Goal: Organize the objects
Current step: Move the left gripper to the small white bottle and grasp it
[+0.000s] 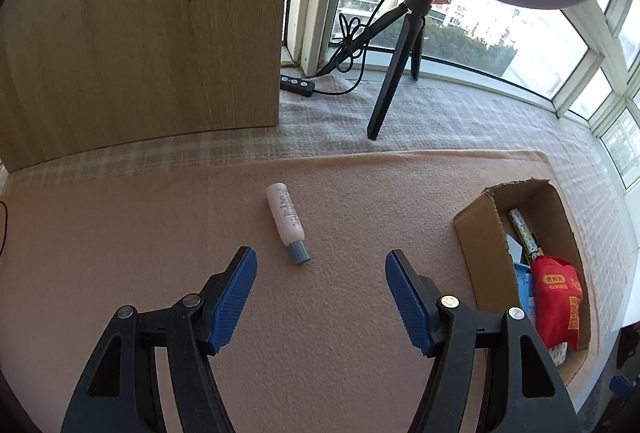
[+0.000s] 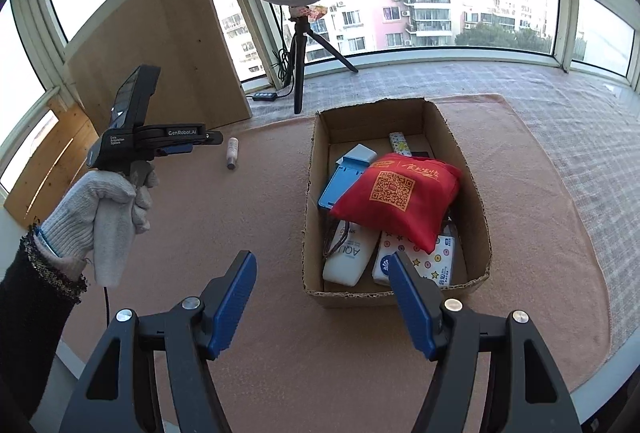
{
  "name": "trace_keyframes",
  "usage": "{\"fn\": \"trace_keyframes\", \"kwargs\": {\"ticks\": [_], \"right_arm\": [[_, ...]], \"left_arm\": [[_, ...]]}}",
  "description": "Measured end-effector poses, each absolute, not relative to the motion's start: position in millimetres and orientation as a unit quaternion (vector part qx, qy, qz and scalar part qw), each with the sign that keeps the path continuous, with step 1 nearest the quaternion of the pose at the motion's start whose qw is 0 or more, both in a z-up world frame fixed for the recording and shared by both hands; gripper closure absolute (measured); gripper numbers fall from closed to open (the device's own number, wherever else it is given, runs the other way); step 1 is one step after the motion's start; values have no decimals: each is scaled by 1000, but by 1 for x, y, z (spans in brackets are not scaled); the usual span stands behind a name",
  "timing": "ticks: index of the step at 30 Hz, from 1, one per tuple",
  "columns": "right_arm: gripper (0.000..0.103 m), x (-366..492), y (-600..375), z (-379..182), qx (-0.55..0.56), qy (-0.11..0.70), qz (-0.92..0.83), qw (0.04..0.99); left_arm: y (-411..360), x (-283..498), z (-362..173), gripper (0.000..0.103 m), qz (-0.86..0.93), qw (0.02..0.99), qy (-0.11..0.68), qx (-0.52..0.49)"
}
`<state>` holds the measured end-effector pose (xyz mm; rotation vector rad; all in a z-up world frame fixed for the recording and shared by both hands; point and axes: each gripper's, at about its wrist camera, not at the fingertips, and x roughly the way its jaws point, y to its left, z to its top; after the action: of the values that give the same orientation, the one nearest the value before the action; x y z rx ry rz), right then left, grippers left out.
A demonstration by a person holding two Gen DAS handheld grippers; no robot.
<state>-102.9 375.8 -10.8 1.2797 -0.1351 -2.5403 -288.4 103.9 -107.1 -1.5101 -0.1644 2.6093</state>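
one white bottle (image 1: 287, 223) flat on the mat, just ahead of the left gripper (image 1: 321, 260), fingers wide apart

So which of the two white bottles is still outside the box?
The small white bottle with the grey cap, lying on its side on the pink mat ahead of the open left gripper. The larger white bottle lies inside the cardboard box.

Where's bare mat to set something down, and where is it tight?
Free: the pink mat between the small bottle and the cardboard box, and the strip in front of the box. Right of the box is bare too. Crowded: inside the box, under the red pouch. Both grippers, left and right, are open and empty.
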Motion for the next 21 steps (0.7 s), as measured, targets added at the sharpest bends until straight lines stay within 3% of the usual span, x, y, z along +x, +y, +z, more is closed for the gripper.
{"fn": "trace_keyframes", "kwargs": {"ticks": [17,21], "right_arm": [[38,-99,382,-33,472,-56,-868,142],[38,-99,382,-33,473,-52,-868,141]], "left_arm": [[102,-344,-171,41,844,1,-62,-533],[103,-352,-179,56,839,-4,-60,-541]]}}
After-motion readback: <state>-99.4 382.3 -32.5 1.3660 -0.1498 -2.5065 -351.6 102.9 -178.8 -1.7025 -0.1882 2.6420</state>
